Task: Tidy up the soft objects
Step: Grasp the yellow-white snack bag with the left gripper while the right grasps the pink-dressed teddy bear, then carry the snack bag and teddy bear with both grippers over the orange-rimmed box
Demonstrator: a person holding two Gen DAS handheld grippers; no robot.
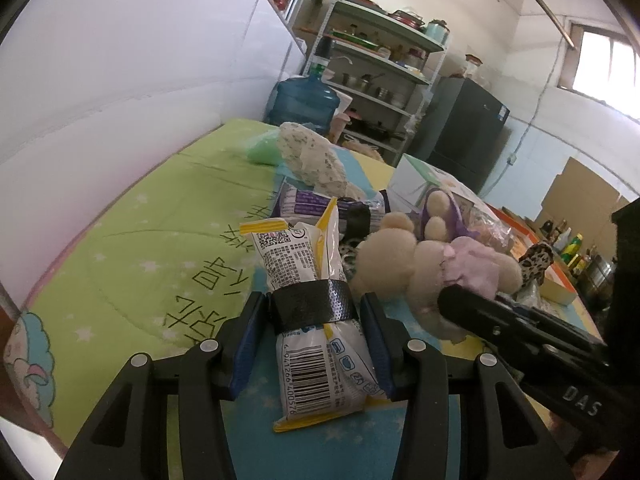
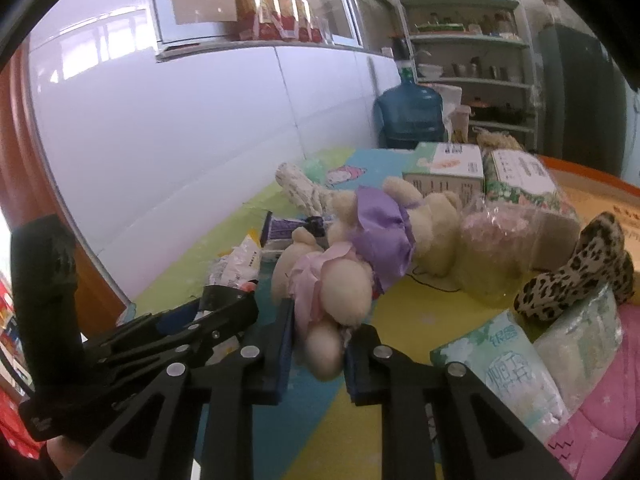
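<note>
Left wrist view: left claw (image 1: 314,344) clamped on one snack packet (image 1: 312,320), right claw (image 2: 316,354) on one plush bear's leg (image 2: 326,356).

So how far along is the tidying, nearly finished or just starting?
Early, it seems. Nothing looks sorted yet. In hand: the left tool is clamped on a yellow-edged snack packet, and the right tool on the leg of a pink-dressed plush bear. Left: the purple-dressed bear, leopard-print item and tissue packs lie scattered.
</note>
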